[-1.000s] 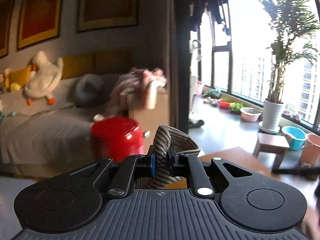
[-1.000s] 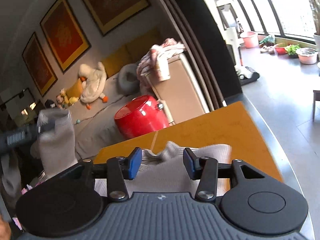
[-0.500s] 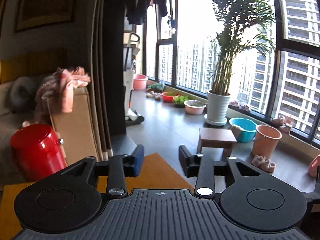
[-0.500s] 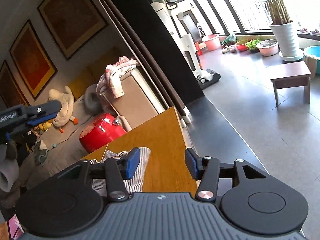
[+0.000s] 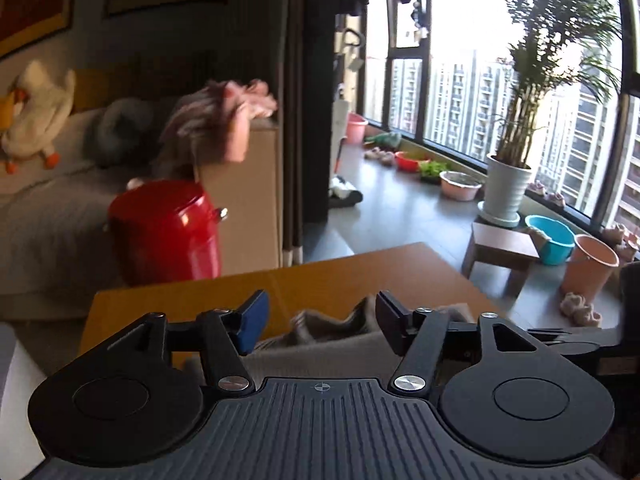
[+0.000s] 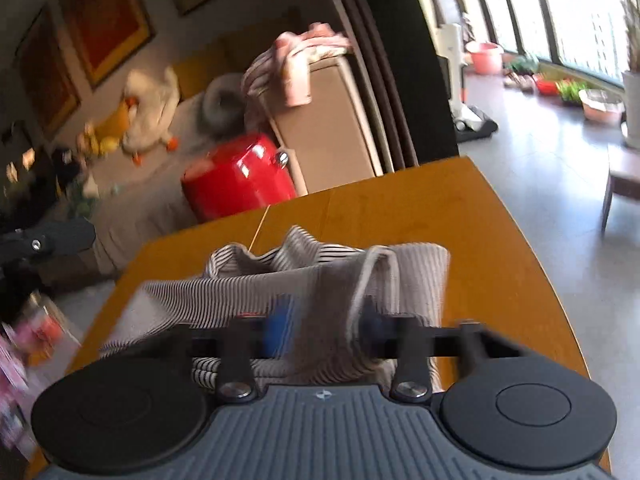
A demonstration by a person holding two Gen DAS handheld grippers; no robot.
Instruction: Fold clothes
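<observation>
A grey striped garment [image 6: 304, 276] lies bunched on the orange wooden table [image 6: 400, 208]. My right gripper [image 6: 326, 326] hangs low over it with a raised fold of the cloth between its blurred fingers; whether they grip it I cannot tell. My left gripper [image 5: 320, 314] is open and empty, just above the garment's near edge [image 5: 320, 330], with the table [image 5: 340, 276] beyond it. The left gripper also shows at the left edge of the right wrist view [image 6: 44, 240].
A red pot-like container [image 5: 164, 228] stands just past the table's far edge, beside a cardboard box [image 5: 248, 192] draped with pink clothes. A sofa with plush toys [image 5: 36, 112] lies behind. A low stool [image 5: 504, 248], basins and a potted plant [image 5: 508, 184] are by the window.
My left gripper let go of the striped cloth, swung right, then came back down over the table. My right gripper moved in over the garment and a fold now sits between its fingers.
</observation>
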